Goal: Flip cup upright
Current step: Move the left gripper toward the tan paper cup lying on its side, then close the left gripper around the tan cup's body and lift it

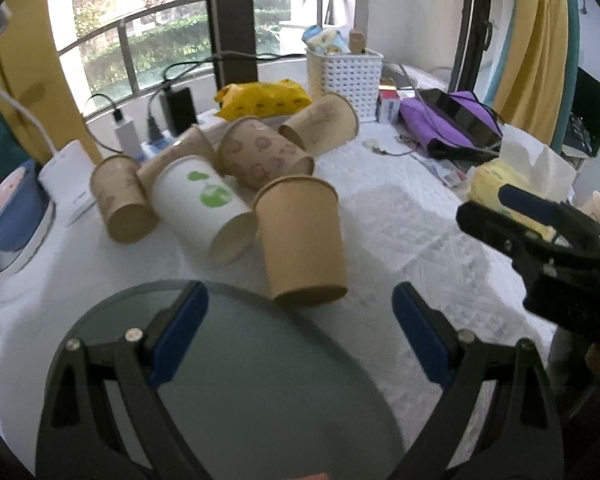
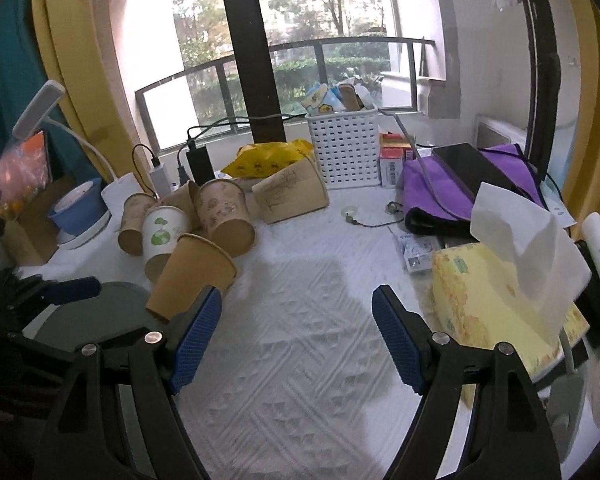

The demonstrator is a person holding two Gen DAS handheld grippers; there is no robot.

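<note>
Several paper cups lie in a heap on the white cloth. A plain brown cup [image 1: 302, 240] is nearest, tilted with its base toward me; it also shows in the right wrist view [image 2: 192, 276]. Behind it lie a white cup with green print [image 1: 204, 208], a brown cup [image 1: 120, 200] at the left and patterned cups [image 1: 260, 152]. My left gripper [image 1: 300, 336] is open and empty, just in front of the plain brown cup, above a grey round tray [image 1: 228, 380]. My right gripper [image 2: 296, 336] is open and empty over bare cloth, right of the cup.
A white basket [image 1: 344, 76] of packets, a yellow bag [image 1: 264, 98] and chargers stand at the back. A purple pouch with a dark tablet [image 2: 460, 184] and a yellow tissue box [image 2: 496, 304] are at the right. A blue bowl [image 1: 12, 208] is at the left.
</note>
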